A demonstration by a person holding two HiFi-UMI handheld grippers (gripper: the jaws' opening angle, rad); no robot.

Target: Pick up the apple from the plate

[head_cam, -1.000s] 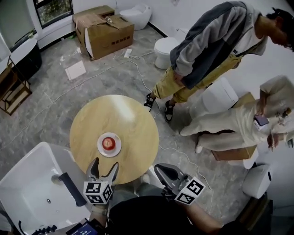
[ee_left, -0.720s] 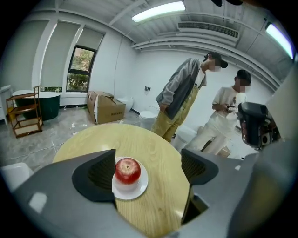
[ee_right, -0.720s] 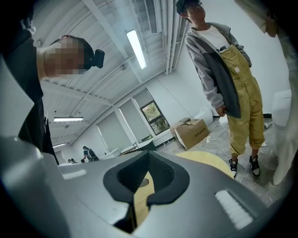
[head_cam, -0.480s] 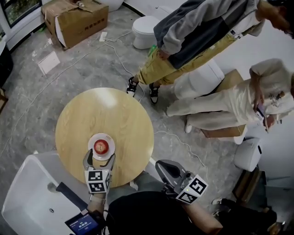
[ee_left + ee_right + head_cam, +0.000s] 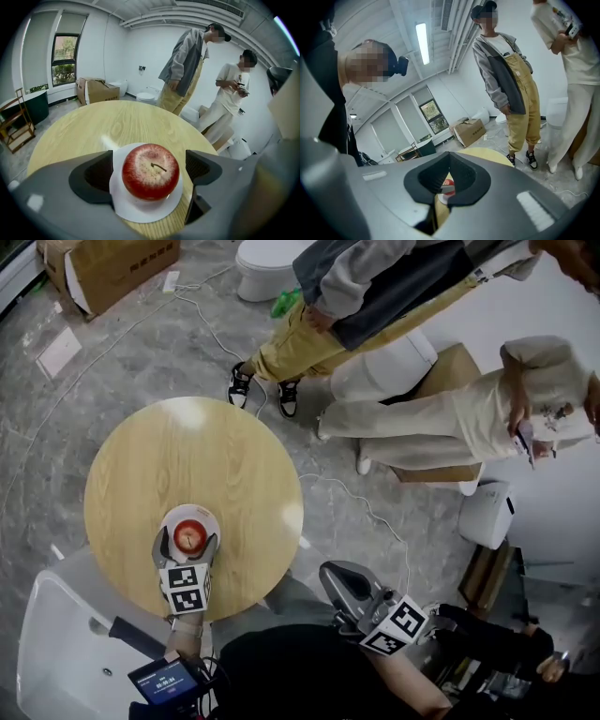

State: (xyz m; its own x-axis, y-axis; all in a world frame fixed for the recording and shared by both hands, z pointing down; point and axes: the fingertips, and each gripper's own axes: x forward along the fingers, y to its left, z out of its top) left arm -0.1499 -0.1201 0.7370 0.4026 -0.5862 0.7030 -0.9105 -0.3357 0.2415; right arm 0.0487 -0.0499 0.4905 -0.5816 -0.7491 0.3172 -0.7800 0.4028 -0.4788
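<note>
Round wooden table (image 5: 216, 456), apple about to be gripped.
Left gripper (image 5: 187, 546) straddles the red apple (image 5: 150, 171) on its white plate (image 5: 140, 212) at the table's near edge, jaws just opened wide to clear its sides, pads not yet touching; right gripper (image 5: 331, 574) idles off the table, jaws together, empty. No lettering is readable.
</note>
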